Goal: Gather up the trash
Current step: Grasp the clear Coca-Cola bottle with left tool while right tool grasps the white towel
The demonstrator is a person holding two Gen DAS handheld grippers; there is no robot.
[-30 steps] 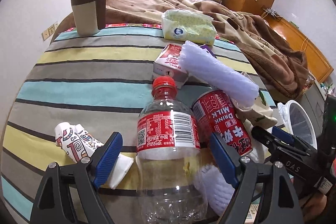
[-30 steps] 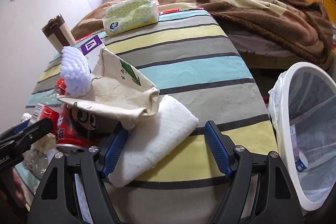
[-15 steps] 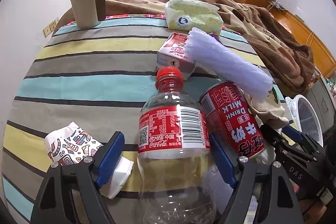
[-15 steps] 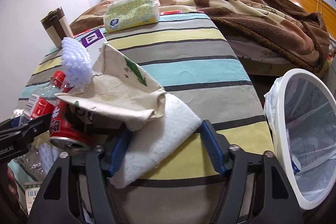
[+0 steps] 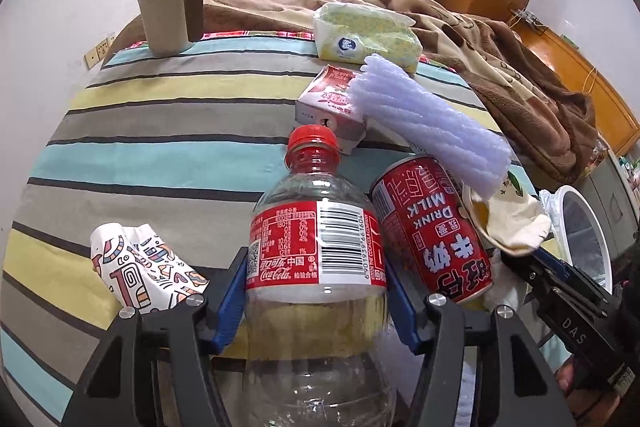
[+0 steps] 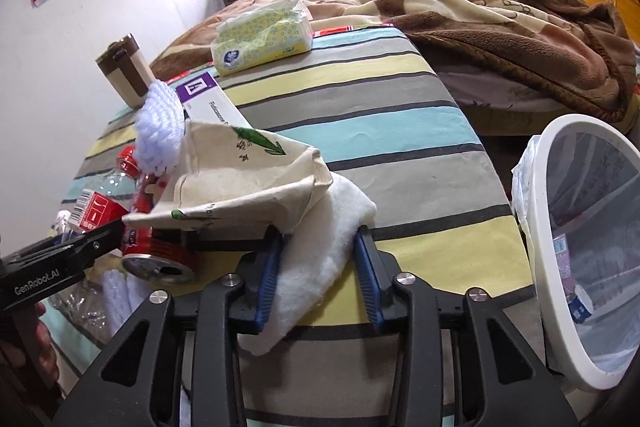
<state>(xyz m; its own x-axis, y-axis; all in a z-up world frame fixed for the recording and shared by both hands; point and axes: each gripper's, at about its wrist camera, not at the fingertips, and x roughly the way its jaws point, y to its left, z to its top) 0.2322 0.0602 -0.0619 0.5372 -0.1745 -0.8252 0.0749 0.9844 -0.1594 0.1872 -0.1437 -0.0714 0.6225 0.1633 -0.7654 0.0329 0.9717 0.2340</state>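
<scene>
Bottle label: the clear plastic Coca-Cola bottle [image 5: 318, 255] has a red cap and a red band with the script logo, Chinese print and a barcode.
Can print: the red can [image 5: 434, 227] beside it reads "DRINK MILK" with large white Chinese characters; it lies tilted, touching the bottle's right side.
Gripper markings: "DAS" on one body, "GenRobot.AI" on the other.
Left gripper [image 5: 316, 291]: jaws have just been closing; the blue pads now press both sides of the bottle at its label.
Right gripper [image 6: 318, 263]: jaws have just been closing; they clench the white fluffy cloth [image 6: 320, 247], which sags between them.
Paper bag [image 6: 248, 179]: cream, green leaf print, draped over the can, resting on the cloth.
Other trash: patterned wrapper [image 5: 140, 267] at left, foam sleeve [image 5: 424, 119] over a carton [image 5: 330, 107].
Open room: the striped tablecloth [image 6: 380, 131] is bare toward the far edge, up to the tissue pack [image 6: 262, 35].
Bin: white-rimmed trash bin [image 6: 540, 247], bag-lined, just off the table's right edge.
Pose: both grippers angle downward, side by side.
</scene>
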